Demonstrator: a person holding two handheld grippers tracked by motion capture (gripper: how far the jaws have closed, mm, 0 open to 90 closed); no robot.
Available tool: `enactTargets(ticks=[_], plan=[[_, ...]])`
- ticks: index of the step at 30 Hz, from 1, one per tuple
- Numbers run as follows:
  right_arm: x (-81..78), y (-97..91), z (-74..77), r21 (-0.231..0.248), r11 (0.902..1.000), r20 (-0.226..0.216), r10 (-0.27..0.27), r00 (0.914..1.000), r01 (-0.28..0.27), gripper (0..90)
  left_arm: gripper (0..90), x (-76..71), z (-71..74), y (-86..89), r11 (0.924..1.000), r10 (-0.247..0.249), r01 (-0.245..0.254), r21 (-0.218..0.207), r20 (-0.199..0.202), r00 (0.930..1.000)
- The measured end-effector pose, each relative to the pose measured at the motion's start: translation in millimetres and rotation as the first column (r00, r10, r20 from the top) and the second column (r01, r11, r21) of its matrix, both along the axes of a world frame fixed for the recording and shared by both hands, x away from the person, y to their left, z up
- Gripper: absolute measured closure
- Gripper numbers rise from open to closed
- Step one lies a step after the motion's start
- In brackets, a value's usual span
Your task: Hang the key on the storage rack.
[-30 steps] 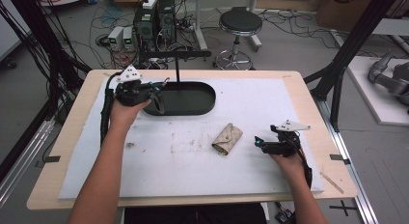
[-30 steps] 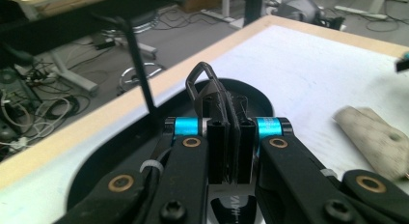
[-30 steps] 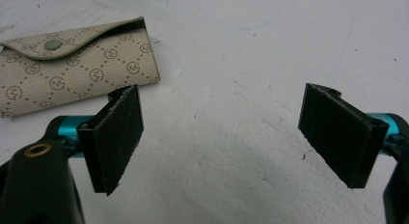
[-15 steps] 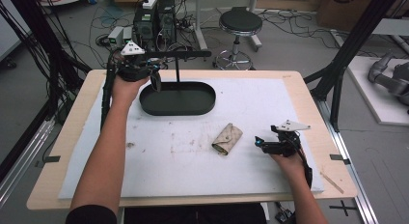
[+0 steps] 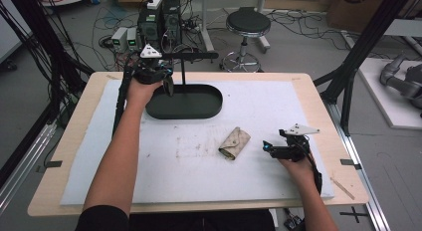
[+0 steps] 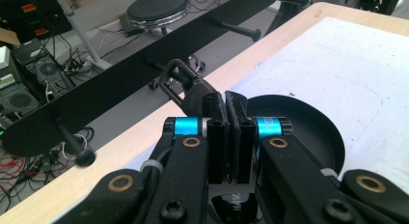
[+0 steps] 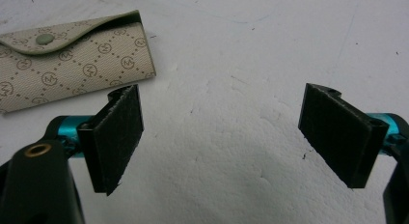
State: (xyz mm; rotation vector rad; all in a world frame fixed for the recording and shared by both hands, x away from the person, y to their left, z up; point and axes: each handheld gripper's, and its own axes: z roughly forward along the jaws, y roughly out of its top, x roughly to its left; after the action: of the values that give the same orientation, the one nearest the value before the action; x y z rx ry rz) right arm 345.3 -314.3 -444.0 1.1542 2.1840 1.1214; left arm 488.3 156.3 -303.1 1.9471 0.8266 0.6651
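My left gripper (image 6: pixel 226 101) pinches a small black padlock (image 6: pixel 185 86) at the far left of the surface (image 5: pixel 318 99), its jaws pressed tight on the lock's dark body while the rounded shackle stands clear above them. Seen from the left gripper view, the lock is held just short of a black bar (image 6: pixel 144 64) studded with knob-tipped pegs, and I cannot tell whether it touches any of them. The bar rides on a thin post rising from a dark oval tray (image 5: pixel 211 109) that sits on the white mat (image 5: pixel 164 166) near the far edge. In the high view my left hand (image 5: pixel 142 86) is raised over the tray's left end. My right gripper (image 7: pixel 222 132) rests low on the mat at the right, jaws spread wide with nothing between them. Just beside it lies a beige pouch (image 7: pixel 72 55), printed with a diamond lattice of small round monograms, its flap closed by a pale green snap; in the high view the pouch (image 5: pixel 235 143) lies between the tray and my right hand (image 5: pixel 296 164).
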Motion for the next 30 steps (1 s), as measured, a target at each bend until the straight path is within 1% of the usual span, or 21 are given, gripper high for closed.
enactTargets(ticks=[7,15,18,19,20,21,22,24,26,28,30], plan=[[0.0,0.0,-0.1,-0.002,1.0000,0.001,0.003,1.0000,-0.003,16.3,87.4,10.2,-4.8,-9.6,0.9998,0.003,-0.003,0.021,-0.019,0.9998],[0.1,-1.0,-0.7,0.003,1.0000,-0.002,-0.001,1.0000,0.001,16.3,87.4,24.4,-10.5,-13.5,0.9999,0.012,-0.012,0.008,-0.038,0.9992],[0.3,-2.0,-1.2,0.006,1.0000,-0.005,-0.004,1.0000,0.004,16.3,86.3,27.0,-12.3,-13.4,0.9998,0.020,-0.020,0.004,-0.039,0.9990],[0.3,-2.0,-1.2,0.006,1.0000,-0.005,-0.004,1.0000,0.004,16.3,86.3,27.0,-12.9,-13.5,0.9997,0.022,-0.022,0.005,-0.042,0.9989],[0.7,-2.4,-1.5,0.007,1.0000,-0.004,-0.002,1.0000,0.002,16.3,82.9,27.1,-13.8,-13.8,0.9997,0.024,-0.024,0.004,-0.044,0.9987],[0.7,-2.4,-1.5,0.007,1.0000,-0.004,-0.002,1.0000,0.002,16.3,82.9,26.7,-14.1,-13.4,0.9998,0.021,-0.021,0.007,-0.045,0.9988],[0.7,-2.4,-1.5,0.008,1.0000,-0.003,-0.003,1.0000,0.003,16.3,79.8,25.4,-14.6,-13.4,0.9998,0.013,-0.014,-0.011,-0.048,0.9988],[0.7,-2.5,-1.5,0.007,1.0000,-0.003,-0.001,1.0000,0.001,16.3,75.7,22.3,-14.3,-13.7,0.9999,0.009,-0.010,-0.008,-0.052,0.9986],[0.4,-2.4,-1.3,0.006,1.0000,-0.004,-0.001,1.0000,0.001,16.3,71.4,19.2,-14.1,-13.2,0.9998,-0.002,0.001,-0.018,-0.057,0.9984],[0.1,-2.2,-1.1,0.006,1.0000,-0.006,0.000,1.0000,0.000,16.3,70.0,13.6,-13.7,-11.9,0.9997,-0.007,0.005,-0.023,-0.054,0.9985],[-0.5,-1.7,-0.8,0.005,1.0000,-0.006,0.001,1.0000,-0.001,16.3,65.5,8.6,-14.5,-9.2,0.9991,-0.016,0.014,-0.040,-0.061,0.9980]])
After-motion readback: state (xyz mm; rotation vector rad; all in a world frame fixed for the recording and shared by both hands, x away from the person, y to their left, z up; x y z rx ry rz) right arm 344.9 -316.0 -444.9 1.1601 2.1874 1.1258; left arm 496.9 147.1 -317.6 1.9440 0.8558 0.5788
